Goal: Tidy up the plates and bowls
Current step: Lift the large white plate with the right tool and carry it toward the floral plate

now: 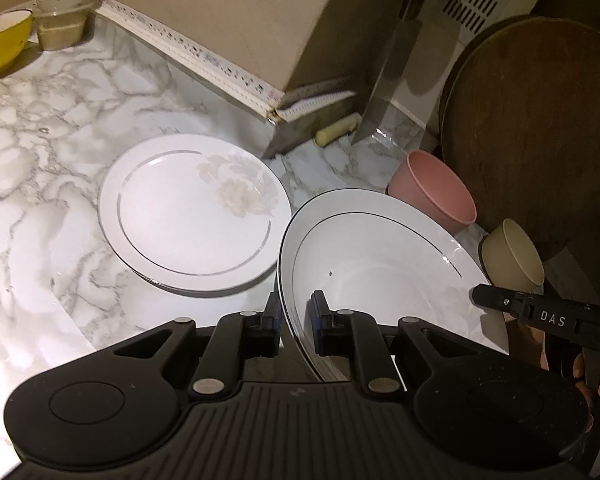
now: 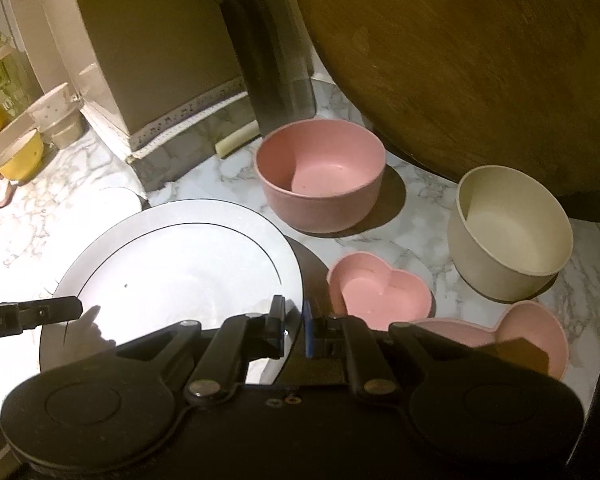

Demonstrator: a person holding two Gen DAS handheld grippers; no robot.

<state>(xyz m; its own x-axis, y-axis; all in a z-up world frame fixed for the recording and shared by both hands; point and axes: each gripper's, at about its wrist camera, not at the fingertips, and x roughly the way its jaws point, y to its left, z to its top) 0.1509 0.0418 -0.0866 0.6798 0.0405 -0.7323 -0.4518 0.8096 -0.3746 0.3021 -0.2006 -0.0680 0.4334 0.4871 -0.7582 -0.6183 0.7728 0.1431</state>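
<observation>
At the lower centre of both wrist views, a deep plate point(image 1: 380, 264) is clamped by its rim from two sides: the left gripper point(image 1: 296, 312) is clenched on its left edge, the right gripper point(image 2: 294, 326) on its right edge. The plate is held tilted over the marble counter point(image 1: 40, 160). A flat plate point(image 1: 192, 212) lies just left of it in the left view. In the right view, a pink bowl point(image 2: 320, 176), a cream bowl point(image 2: 508, 232) and a heart dish point(image 2: 380, 288) are seen at right.
</observation>
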